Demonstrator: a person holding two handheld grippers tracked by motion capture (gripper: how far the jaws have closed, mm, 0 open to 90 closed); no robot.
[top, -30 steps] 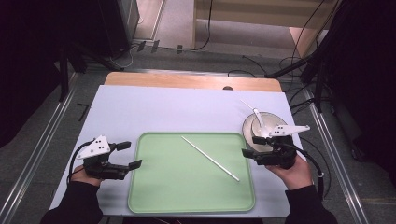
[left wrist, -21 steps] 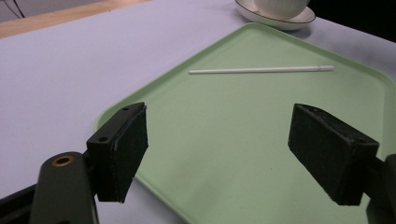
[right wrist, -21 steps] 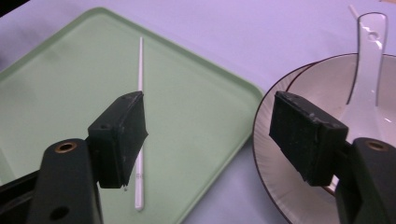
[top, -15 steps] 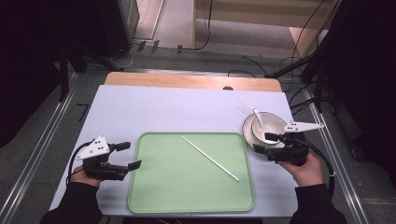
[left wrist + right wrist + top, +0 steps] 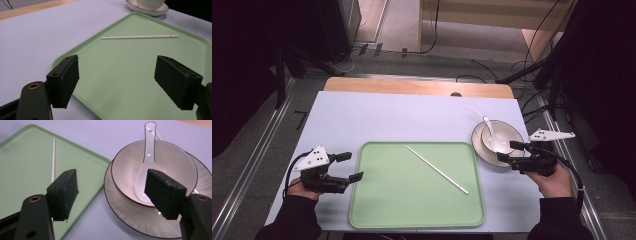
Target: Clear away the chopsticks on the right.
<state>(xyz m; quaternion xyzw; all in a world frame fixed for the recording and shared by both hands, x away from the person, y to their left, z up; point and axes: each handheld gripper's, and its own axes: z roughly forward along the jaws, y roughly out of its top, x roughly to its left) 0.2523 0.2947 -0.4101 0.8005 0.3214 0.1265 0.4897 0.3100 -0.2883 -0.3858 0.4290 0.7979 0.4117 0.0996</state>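
The right gripper (image 5: 511, 152), jaws wide open and holding nothing, is hovering at the four o'clock edge of the round white bowl (image 5: 502, 137). The left gripper (image 5: 349, 167) is gaping empty too.

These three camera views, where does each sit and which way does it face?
High view: above the person's side, looking forward and down on the green tray; forearms, left claw, right claw show.
Left gripper view: rides the left claw, facing the white stick; open jaws show.
Right gripper view: rides the right claw, facing the bowl; open jaws show.
All share tray and stick.
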